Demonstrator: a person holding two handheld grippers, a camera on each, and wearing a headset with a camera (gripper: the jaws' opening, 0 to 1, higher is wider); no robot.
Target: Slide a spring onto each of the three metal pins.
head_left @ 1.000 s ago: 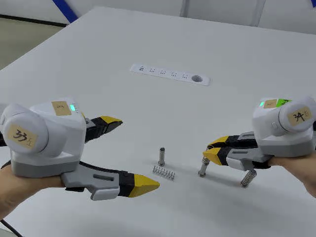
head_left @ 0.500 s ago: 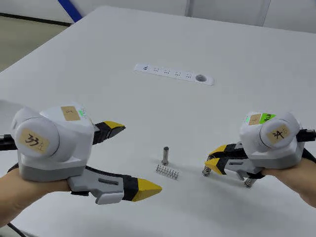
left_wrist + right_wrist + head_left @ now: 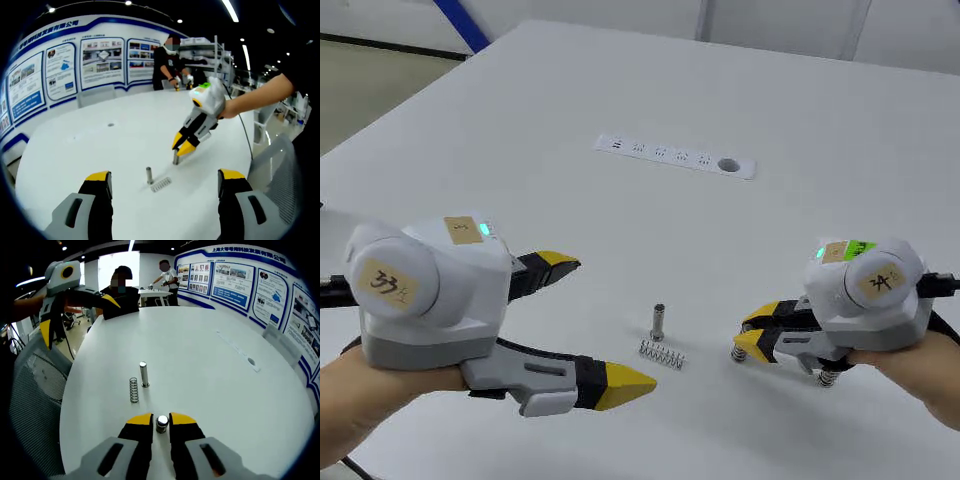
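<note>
Left claw spread wide; right claw close about a spring-clad pin, pinch unclear; loose spring beside bare pin.

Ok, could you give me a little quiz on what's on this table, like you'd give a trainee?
1. True or false: the left gripper has its jaws spread wide.
2. Where is the loose spring in relation to the bare pin? A) slid over it; B) flat on the table beside it; C) leaning upright against it.
3. What long white thing with sockets lies beyond the pins?
Key: 1 true; 2 B; 3 the power strip.
</note>
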